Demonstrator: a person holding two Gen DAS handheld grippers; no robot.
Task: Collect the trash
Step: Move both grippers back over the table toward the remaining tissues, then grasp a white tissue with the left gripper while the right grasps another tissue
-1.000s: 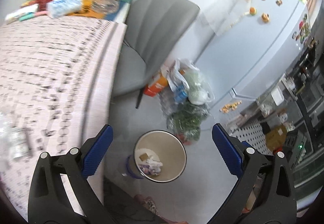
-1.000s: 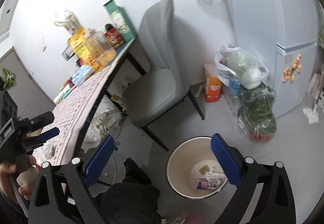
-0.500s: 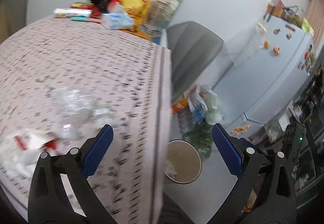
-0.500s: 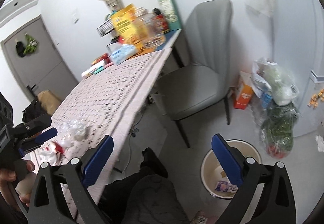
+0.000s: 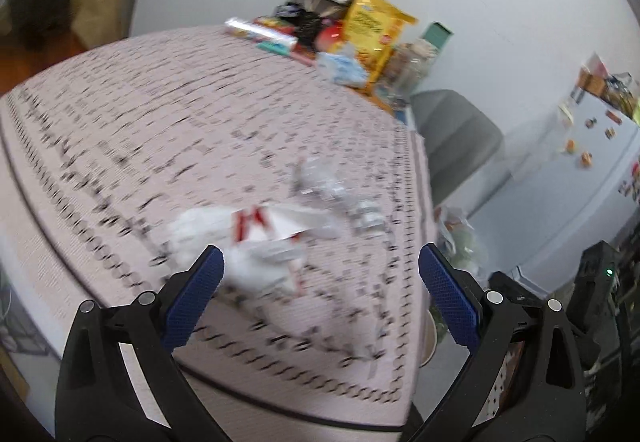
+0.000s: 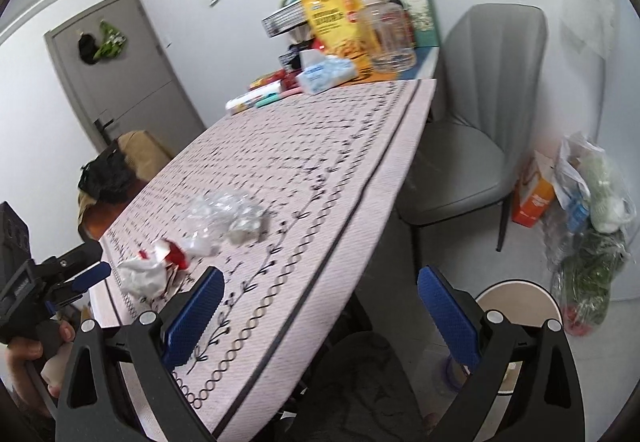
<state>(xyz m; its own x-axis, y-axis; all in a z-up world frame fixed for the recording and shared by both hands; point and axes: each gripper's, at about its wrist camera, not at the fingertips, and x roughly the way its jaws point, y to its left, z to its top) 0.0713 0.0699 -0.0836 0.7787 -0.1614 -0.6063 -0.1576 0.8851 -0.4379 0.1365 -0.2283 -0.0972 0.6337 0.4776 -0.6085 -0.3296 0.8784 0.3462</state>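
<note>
While both hand-held grippers stand released with nothing between their blue pads, two pieces of trash lie on the table point(image 6: 320, 146): a crumpled white and red wrapper point(image 6: 152, 266) near the near-left corner, and a crumpled clear plastic wrapper point(image 6: 228, 216) just beyond it, the two touching or nearly so. Together they form a short row whose long axis runs from the near-left corner toward the far right of the table, though neither piece has a clear pointing end. The left hand-held gripper point(image 5: 320, 278) hangs over the table with the white and red wrapper point(image 5: 260, 242) just ahead of its left pad and the clear plastic wrapper point(image 5: 336, 194) farther on; this view is blurred, so details of the trash are hard to tell. The right hand-held gripper point(image 6: 320, 298) hovers off the table's near edge, its jaws wide. One round bin point(image 6: 516, 302) sits on the floor at the right, partly behind the right pad, and in the left view only a sliver of its rim point(image 5: 430, 338) shows past the table edge. The right view alone shows the left hand-held gripper point(image 6: 80, 274) from outside, one grey door point(image 6: 120, 78) and the whole of one grey chair point(image 6: 480, 130). The left view alone shows one white fridge point(image 5: 588, 178) dotted with magnets. Groceries crowd the far end of the table, among them one yellow snack bag point(image 6: 340, 22).
</note>
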